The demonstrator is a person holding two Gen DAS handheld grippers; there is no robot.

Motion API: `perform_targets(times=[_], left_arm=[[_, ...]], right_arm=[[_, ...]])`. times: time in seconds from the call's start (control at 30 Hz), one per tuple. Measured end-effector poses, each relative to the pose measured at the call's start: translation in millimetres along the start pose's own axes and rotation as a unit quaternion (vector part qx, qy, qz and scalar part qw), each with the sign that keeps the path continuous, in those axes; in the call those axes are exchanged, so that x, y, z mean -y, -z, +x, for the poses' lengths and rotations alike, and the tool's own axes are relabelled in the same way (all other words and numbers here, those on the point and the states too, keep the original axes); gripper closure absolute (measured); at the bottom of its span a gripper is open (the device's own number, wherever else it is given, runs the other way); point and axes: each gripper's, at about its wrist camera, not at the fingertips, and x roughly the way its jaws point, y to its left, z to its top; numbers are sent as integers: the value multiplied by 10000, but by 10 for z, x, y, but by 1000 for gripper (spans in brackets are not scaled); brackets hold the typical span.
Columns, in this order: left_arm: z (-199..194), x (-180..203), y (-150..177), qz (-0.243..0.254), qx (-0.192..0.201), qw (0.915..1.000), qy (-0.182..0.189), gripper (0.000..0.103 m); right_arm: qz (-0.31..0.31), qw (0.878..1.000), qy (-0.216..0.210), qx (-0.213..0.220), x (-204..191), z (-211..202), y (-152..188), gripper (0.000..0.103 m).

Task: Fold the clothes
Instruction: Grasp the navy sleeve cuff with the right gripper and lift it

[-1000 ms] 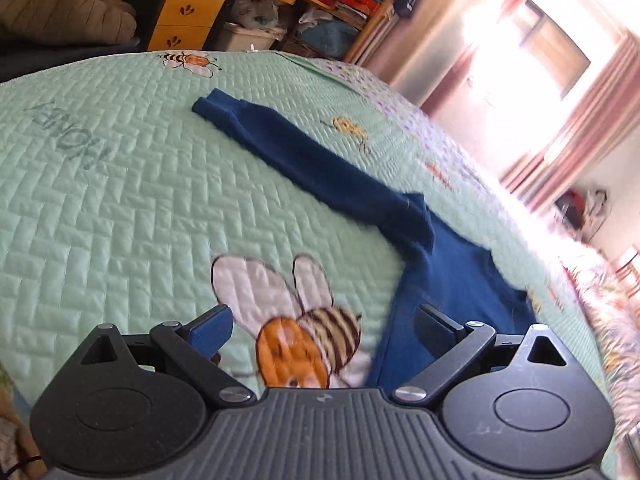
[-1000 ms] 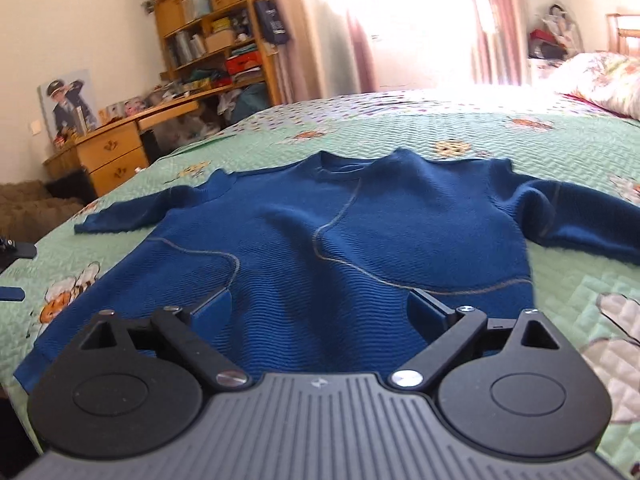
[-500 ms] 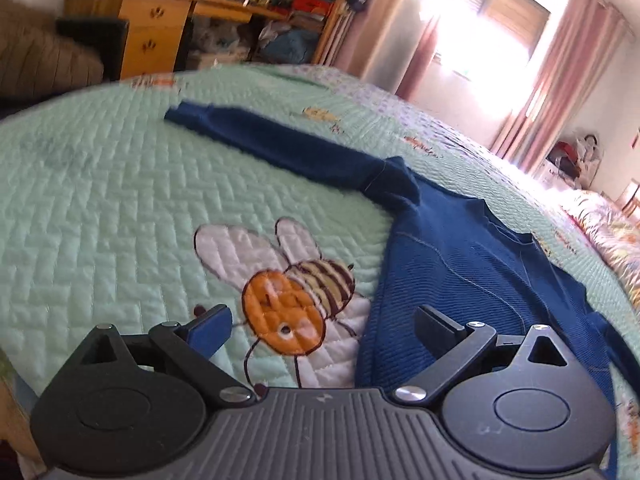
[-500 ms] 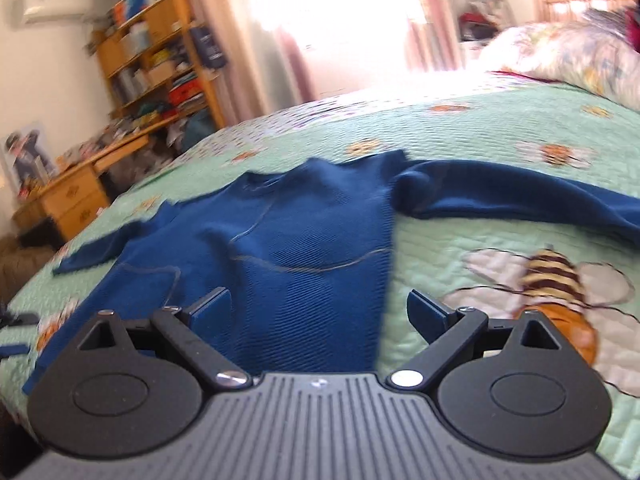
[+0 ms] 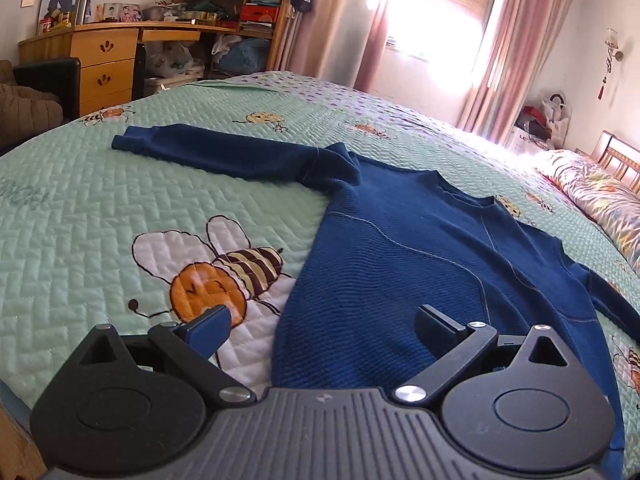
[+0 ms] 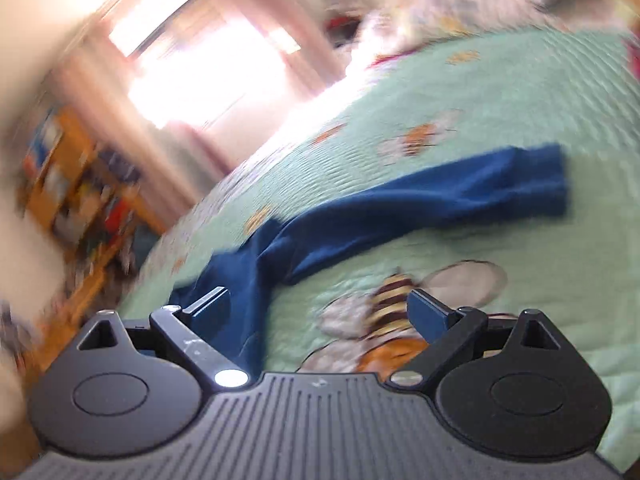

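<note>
Sweater: blue, flat on bed, sleeves spread.
Left gripper: fingers apart, empty.
Right gripper: fingers apart, empty.

Right wrist view motion-blurred: bookshelf at left and pillows at top unreadable. Left wrist view: blue sweater hem hidden behind gripper body, right sleeve cut off at right edge.

- Your sweater is deep blue, ribbed, with pale seam stitching.
- The quilt beneath you is mint green, herringbone-stitched, dotted with bees: orange heads, brown-and-cream stripes, white wings.
- Your grippers' fingertips show blue pads on black bodies.
- Curtains are pink.
</note>
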Motion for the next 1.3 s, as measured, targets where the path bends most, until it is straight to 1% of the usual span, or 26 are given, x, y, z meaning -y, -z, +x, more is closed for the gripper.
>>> perform_targets(times=[0.07, 0.13, 0.23, 0.33, 0.57, 0.67, 0.77, 0.8, 0.83, 0.87, 0.9, 0.93, 0.97, 1.0, 1.03, 1.07, 1.1, 1.13, 1.17, 1.23, 1.3], left_arm=[[17, 28, 4, 19, -44, 10000, -4, 5], [39, 57, 3, 32, -84, 10000, -4, 5], [75, 115, -1, 79, -145, 9999, -13, 5], [92, 180, -3, 151, -178, 9997, -4, 5], [100, 263, -11, 262, -223, 9994, -4, 5], [102, 269, -15, 252, -233, 9994, -22, 5], [104, 281, -14, 269, -248, 9993, -15, 5], [102, 286, -15, 279, -250, 9993, -10, 5], [101, 291, -15, 290, -250, 9993, -8, 5], [101, 295, -16, 300, -249, 9992, -6, 5], [104, 296, -16, 299, -250, 9992, -9, 5], [109, 297, -14, 292, -262, 9992, -14, 5], [116, 299, -11, 284, -279, 9992, -18, 5], [122, 300, -8, 276, -296, 9992, -23, 5], [120, 306, -5, 289, -304, 9991, -24, 5], [116, 315, -2, 312, -308, 9990, -24, 5], [106, 317, -5, 326, -301, 9990, -34, 5], [95, 316, -11, 335, -289, 9990, -47, 5], [84, 315, -16, 345, -278, 9990, -61, 5], [72, 310, -25, 344, -267, 9990, -94, 5], [77, 296, -28, 309, -278, 9990, -136, 5]], right_arm=[[725, 9973, 82, 76, 265, -7, -113, 4], [1438, 9895, 12, 117, 523, 16, -205, 4], [2185, 9757, -131, 126, 759, 104, -284, 4], [2425, 9698, -107, 227, 795, 201, -356, 4], [2742, 9585, -99, 775, 855, 436, -446, 2], [2777, 9562, -248, 889, 898, 444, -471, 3], [2752, 9558, -344, 980, 955, 439, -517, 13], [2738, 9558, -359, 1008, 975, 428, -536, 19], [2737, 9558, -335, 1024, 1002, 425, -551, 30], [2753, 9555, -266, 1023, 1024, 426, -570, 38], [2743, 9566, -177, 969, 1037, 438, -576, 53], [2730, 9577, -86, 909, 1049, 451, -582, 63], [2672, 9602, -53, 815, 1048, 464, -570, 67], [2608, 9627, -26, 716, 1047, 477, -557, 76], [2562, 9641, -12, 695, 1048, 485, -544, 80], [2517, 9654, -1, 682, 1050, 491, -532, 81], [2439, 9670, 52, 731, 1045, 477, -551, 87], [2356, 9686, 109, 787, 1039, 461, -573, 90], [2272, 9700, 166, 844, 1033, 445, -595, 91], [2080, 9708, 264, 1166, 1036, 343, -731, 91], [1983, 9679, 329, 1510, 1072, 233, -909, 91]])
